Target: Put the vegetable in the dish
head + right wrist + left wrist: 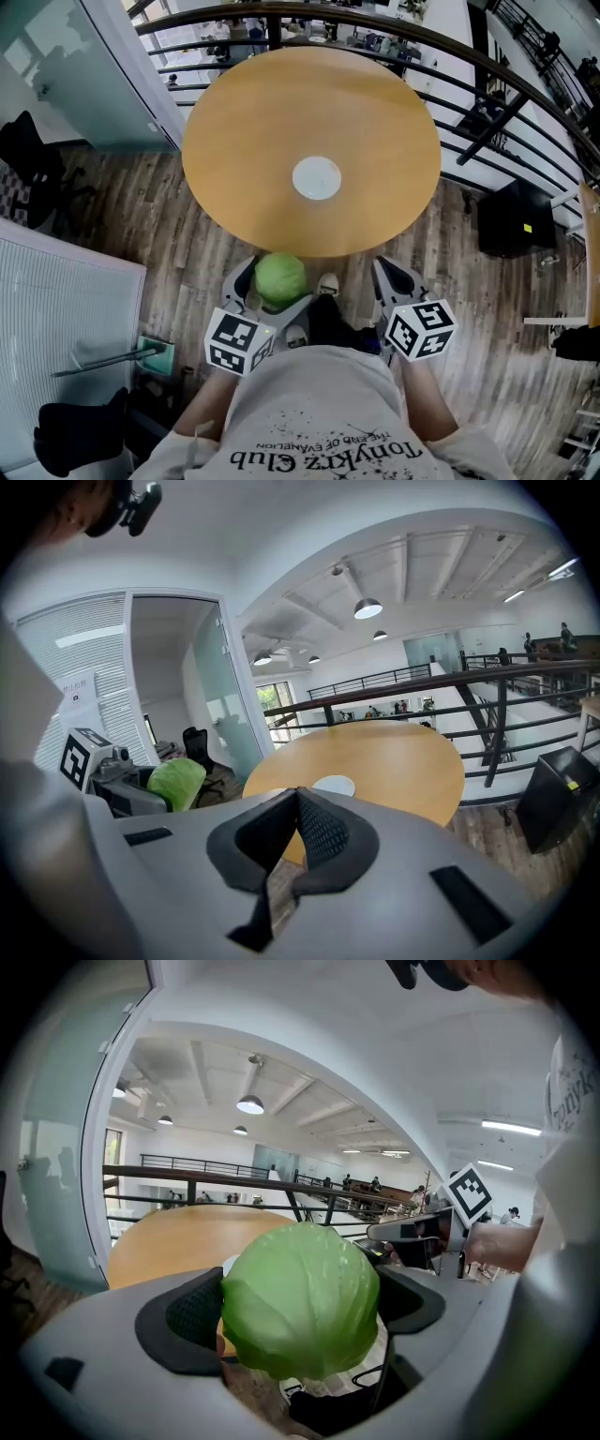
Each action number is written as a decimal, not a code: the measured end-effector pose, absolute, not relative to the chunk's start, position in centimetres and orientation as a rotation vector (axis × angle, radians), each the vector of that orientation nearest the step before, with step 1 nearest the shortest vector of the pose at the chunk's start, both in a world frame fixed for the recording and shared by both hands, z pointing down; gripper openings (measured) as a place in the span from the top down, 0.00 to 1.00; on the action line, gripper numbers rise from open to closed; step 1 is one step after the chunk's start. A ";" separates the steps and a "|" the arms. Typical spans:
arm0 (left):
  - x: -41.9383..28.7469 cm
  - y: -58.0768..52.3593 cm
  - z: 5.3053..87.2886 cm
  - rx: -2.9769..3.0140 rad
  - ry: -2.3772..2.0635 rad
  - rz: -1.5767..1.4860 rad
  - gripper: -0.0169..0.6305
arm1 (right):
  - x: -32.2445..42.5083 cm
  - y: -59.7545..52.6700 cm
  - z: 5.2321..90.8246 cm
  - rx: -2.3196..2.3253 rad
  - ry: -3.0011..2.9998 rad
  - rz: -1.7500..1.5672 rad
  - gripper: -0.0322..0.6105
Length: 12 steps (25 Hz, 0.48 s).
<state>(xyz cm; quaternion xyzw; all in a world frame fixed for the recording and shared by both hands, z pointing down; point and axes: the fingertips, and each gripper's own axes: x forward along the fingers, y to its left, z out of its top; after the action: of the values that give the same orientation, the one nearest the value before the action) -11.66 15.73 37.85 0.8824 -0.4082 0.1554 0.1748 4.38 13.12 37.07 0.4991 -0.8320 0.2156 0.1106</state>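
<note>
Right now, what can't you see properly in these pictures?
- Right gripper view: the dish is too small to tell its depth.
- Left gripper view: the cabbage, clamped in the jaws of the left gripper, covers nearly all of the dish.
- Head view: the table top hides its own legs.

In the left gripper view the cabbage (302, 1299) hides nearly all of the dish (229, 1262) from me; in the right gripper view my fingers (323, 832) cover its near rim.
</note>
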 end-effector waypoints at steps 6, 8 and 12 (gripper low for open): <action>-10.4 9.9 37.9 2.482 -1.184 0.447 0.21 | 5.7 6.3 36.2 1.442 -2.451 0.546 0.93; -10.0 8.0 37.8 2.478 -1.194 0.448 0.21 | 6.3 4.2 35.6 1.432 -2.445 0.476 0.93; -8.9 4.3 37.5 2.466 -1.222 0.460 0.21 | 7.6 0.0 34.8 1.412 -2.475 0.470 0.93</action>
<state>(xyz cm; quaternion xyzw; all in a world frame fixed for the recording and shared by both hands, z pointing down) -8.93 4.34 37.46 0.8702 -0.4313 0.1623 0.1746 7.58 -0.04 34.75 0.4851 -0.8501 0.1613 0.1263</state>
